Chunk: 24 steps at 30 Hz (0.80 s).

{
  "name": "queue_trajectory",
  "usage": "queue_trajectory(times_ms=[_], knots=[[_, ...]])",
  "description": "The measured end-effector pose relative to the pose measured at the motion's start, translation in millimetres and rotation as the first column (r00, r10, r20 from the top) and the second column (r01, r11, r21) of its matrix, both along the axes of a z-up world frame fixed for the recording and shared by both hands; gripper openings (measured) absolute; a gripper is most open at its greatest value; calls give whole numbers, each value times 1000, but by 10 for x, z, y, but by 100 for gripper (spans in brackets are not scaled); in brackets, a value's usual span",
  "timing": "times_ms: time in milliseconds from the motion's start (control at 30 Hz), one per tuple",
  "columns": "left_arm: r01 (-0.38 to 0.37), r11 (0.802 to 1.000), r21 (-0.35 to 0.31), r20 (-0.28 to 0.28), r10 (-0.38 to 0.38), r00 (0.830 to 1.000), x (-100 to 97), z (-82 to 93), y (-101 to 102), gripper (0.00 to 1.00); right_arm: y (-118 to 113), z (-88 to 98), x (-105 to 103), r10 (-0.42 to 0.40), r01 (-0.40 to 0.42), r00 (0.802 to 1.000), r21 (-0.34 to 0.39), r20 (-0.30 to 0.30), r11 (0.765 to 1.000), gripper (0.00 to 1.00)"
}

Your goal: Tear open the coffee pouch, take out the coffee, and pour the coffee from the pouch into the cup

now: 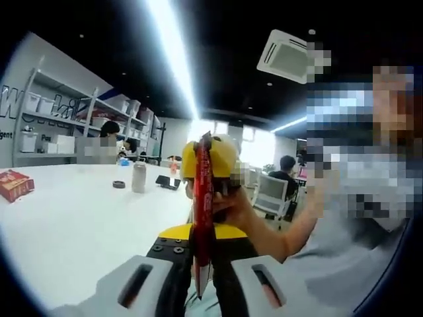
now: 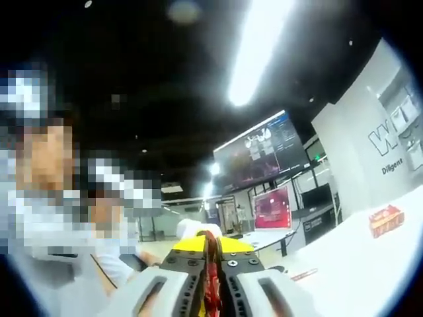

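Both claws are pinching one thin red pouch, held up in the air.

The left claw (image 1: 201, 281) is squeezing the pouch (image 1: 203, 218) low down, and the right claw (image 2: 211, 281) is squeezing it too. It looks light, soft and crinkly, so hold near the edge to tear. The worktop (image 1: 73, 224) is sitting below.

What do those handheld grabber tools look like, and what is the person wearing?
Each gripper, left and right, has pale grey slotted fingers on a black screw-studded base with a yellow body behind. The left's fingers show red marks. The person's top is light grey.
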<state>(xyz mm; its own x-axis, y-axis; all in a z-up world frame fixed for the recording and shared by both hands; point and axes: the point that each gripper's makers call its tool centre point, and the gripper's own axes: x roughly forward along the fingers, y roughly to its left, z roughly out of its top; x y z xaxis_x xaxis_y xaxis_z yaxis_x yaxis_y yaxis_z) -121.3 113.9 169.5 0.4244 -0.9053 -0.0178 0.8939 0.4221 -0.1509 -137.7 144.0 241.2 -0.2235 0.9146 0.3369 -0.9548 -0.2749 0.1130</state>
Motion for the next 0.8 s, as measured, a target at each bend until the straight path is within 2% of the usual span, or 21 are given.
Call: queue_trajectory(times_ms=[133,333,567,633,667,800], knots=[[-10,1000,-6,1,11,1000,20,5,30,12,9,-10,-12,-8,8,1000,10,25,1000,10],[-40,999,-27,-3,40,999,67,33,126,12,64,-42,-1,-35,34,998,20,50,999,26],[-100,994,-49,-7,100,995,147,66,286,12,34,-57,228,-121,119,991,39,49,992,41],[-130,991,-43,-8,129,992,190,59,337,12,-24,-26,332,-172,167,983,81,66,983,42],[-139,990,-40,-10,138,990,201,53,354,12,-66,-40,390,-208,198,973,101,100,975,42],[-150,987,-52,-9,150,989,196,84,389,12,-161,-166,558,-254,246,962,82,101,966,52]])
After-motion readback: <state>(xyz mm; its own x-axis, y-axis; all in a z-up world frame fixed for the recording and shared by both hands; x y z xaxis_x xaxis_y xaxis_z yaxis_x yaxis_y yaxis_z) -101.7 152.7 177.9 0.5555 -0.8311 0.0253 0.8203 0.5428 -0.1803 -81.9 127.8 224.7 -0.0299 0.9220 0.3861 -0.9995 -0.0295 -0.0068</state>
